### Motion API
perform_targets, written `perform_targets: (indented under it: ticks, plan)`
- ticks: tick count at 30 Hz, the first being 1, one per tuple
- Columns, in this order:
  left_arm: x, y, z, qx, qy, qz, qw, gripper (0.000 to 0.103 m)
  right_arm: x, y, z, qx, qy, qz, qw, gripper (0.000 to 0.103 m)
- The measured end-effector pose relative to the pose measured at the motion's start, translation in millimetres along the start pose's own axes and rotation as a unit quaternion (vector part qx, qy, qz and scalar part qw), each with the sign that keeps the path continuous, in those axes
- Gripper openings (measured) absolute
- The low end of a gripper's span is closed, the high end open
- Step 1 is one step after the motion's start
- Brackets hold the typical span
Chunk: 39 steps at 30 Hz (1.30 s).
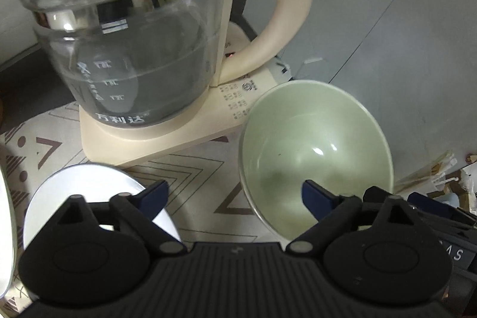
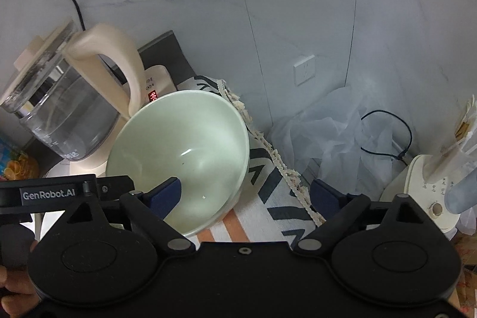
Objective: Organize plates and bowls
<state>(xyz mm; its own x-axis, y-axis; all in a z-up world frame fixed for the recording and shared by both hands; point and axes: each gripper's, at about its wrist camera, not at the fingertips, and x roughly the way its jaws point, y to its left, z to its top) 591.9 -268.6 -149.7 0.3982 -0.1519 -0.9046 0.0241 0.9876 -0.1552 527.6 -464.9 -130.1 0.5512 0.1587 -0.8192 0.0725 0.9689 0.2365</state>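
Pale green bowl (image 1: 316, 151) glossy, empty, upright, mouth up, round. Left tongs (image 1: 235, 195) and right tongs (image 2: 246, 192) both agape, gripping nothing.

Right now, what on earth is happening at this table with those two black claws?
A person is tidying dishes with a hand-held claw in each hand. Both claws are open and holding nothing. The left claw and the right claw are both closing in on the pale green bowl, one from each side, each with one finger over its rim. A white plate lies left of the bowl on the patterned cloth. A glass kettle stands on its base just behind them.
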Motion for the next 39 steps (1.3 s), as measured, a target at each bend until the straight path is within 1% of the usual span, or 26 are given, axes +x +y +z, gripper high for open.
perform_targets:
  ticks: [2,4,5,6,7,8,9,10,13,16,27,32,39]
  plan:
    - [7.3,-0.3,1.0,-0.001,0.007,-0.005,1.0,0.082,6.5,-2.0,0.9,0.008,0.009,0.007,1.0,0.081]
    - [14.3,0.7,1.2,-0.009,0.017,-0.004,0.9998,0.065,13.8,-3.3,0.9,0.012,0.02,0.007,1.0,0.067]
    - [17.1,2.1,0.7,-0.018,0.024,-0.01,0.9995,0.06,17.2,-3.2,0.4,0.011,0.024,0.004,1.0,0.063]
    - [19.6,3.8,-0.1,-0.028,0.03,-0.02,0.9989,0.049,19.5,-2.9,-0.6,0.009,0.026,0.003,1.0,0.054]
    - [20.9,4.9,-1.0,-0.036,0.035,-0.032,0.9982,0.037,22.7,-3.2,-1.6,0.012,0.031,0.003,0.999,0.041]
    - [20.9,5.5,-2.3,-0.04,0.035,-0.043,0.9977,0.03,24.8,-4.1,-2.9,0.018,0.036,0.008,0.999,0.035]
    - [19.7,4.8,-3.8,-0.039,0.033,-0.05,0.9975,0.021,25.1,-5.3,-3.9,0.026,0.036,0.021,0.999,0.024]
    - [17.4,3.2,-5.1,-0.035,0.029,-0.052,0.9976,0.019,23.4,-4.6,-4.6,0.027,0.033,0.034,0.998,0.019]
    - [12.3,-0.2,-10.3,-0.027,0.024,-0.044,0.9984,0.019,17.3,4.6,-6.3,0.005,0.02,0.022,1.0,0.018]
    - [7.6,-0.6,-13.0,-0.026,0.027,-0.049,0.9981,0.019,13.0,6.6,-7.8,0.007,0.017,0.021,1.0,0.018]
    - [-36.8,-0.3,-24.6,-0.009,-0.004,-0.067,0.9977,0.019,-32.4,14.2,-13.8,0.006,-0.025,0.015,1.0,0.018]
    - [-58.4,5.5,-31.8,0.0,-0.018,-0.069,0.9974,0.019,-54.7,22.7,-19.8,0.004,-0.043,0.014,0.999,0.018]
    - [-78.8,14.0,-41.6,0.01,-0.03,-0.072,0.9969,0.019,-79.9,35.4,-31.3,0.0,-0.061,0.013,0.998,0.018]
